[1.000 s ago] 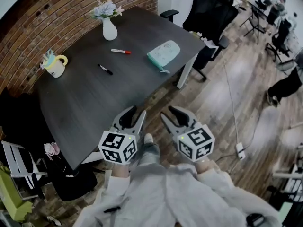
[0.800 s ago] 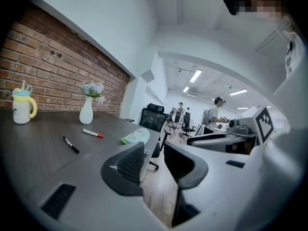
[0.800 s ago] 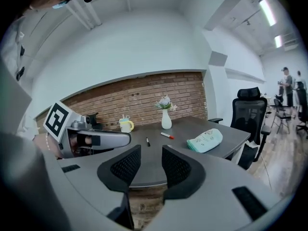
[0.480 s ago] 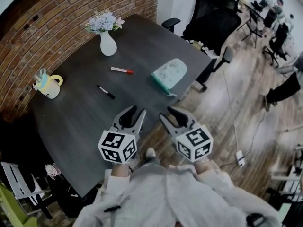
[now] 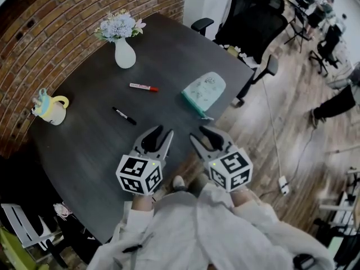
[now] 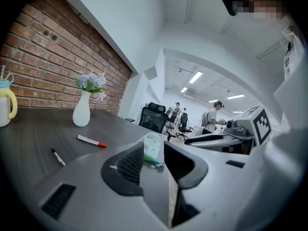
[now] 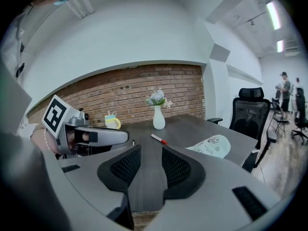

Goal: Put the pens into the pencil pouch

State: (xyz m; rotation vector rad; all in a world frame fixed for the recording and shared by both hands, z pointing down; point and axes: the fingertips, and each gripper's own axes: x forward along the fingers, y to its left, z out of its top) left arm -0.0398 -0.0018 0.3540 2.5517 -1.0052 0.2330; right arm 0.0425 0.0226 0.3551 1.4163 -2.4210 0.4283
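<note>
Both grippers are held close in front of the person, short of the near edge of the surface, and neither holds anything. The left gripper has its jaws moderately apart with only air between them, and the right gripper is likewise open and empty. The pencil pouch, pale green, lies flat near the right-hand edge of the surface, ahead of the right gripper. The black pen lies nearest the left gripper, and the red-capped marker lies further in, between the pen and the pouch. A white vase and a mug stand well apart from all three. The step in hand looks like the reach for the first pen. The black one is probably the sensible start for the left gripper, leaving the right free to steady the pouch. Whether the zip is open cannot be told from here, so that wants checking first. A thin pen lying flat likely calls for tipping the gripper steeply down, setting the jaws across the barrel near its middle, and closing gently so it does not roll or skid away.
</note>
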